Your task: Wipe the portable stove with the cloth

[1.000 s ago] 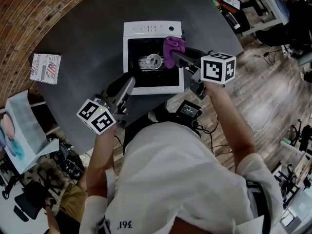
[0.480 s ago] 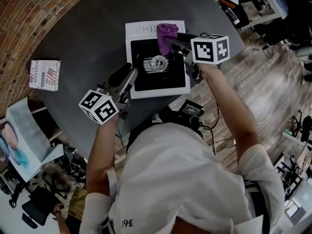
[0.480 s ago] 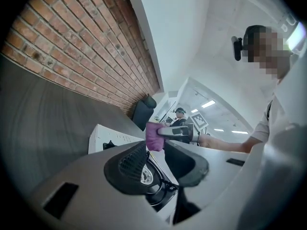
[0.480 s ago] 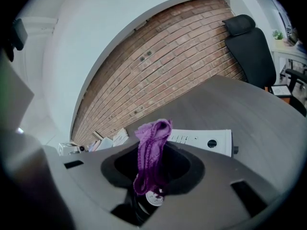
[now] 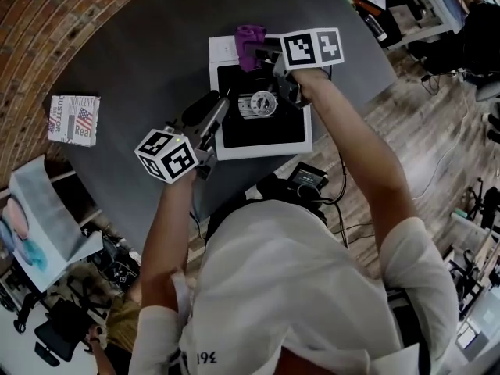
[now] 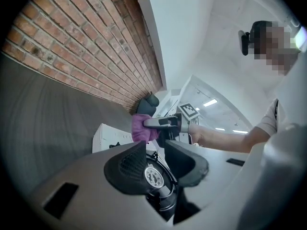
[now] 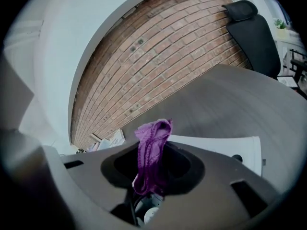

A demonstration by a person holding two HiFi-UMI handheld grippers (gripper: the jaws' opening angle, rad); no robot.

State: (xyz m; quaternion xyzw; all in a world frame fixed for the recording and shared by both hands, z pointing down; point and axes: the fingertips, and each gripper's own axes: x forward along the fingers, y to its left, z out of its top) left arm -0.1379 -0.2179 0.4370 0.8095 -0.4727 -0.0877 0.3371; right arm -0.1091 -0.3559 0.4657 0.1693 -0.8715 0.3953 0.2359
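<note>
The portable stove (image 5: 266, 135) is white with a black top and a round burner (image 5: 262, 104); it stands on the dark round table (image 5: 141, 45). My right gripper (image 5: 251, 49) is shut on the purple cloth (image 5: 249, 35), over the stove's far white edge. In the right gripper view the cloth (image 7: 152, 145) hangs bunched between the jaws of that gripper (image 7: 152, 166), above the stove's white panel (image 7: 216, 147). My left gripper (image 5: 221, 106) hovers at the stove's left side, open and holding nothing. In the left gripper view that gripper (image 6: 160, 153) frames the burner (image 6: 154, 176) and faces the cloth (image 6: 141, 128).
A printed packet (image 5: 74, 119) lies on the table at the left. A black device with cables (image 5: 305, 178) sits by the table's near edge. A brick wall (image 7: 158, 56) curves behind the table, with a black office chair (image 7: 252, 28) beyond it.
My right gripper has carried the cloth from the right part of the stove top to its far edge, moving away and left. The left gripper has stayed by the stove's left side.
</note>
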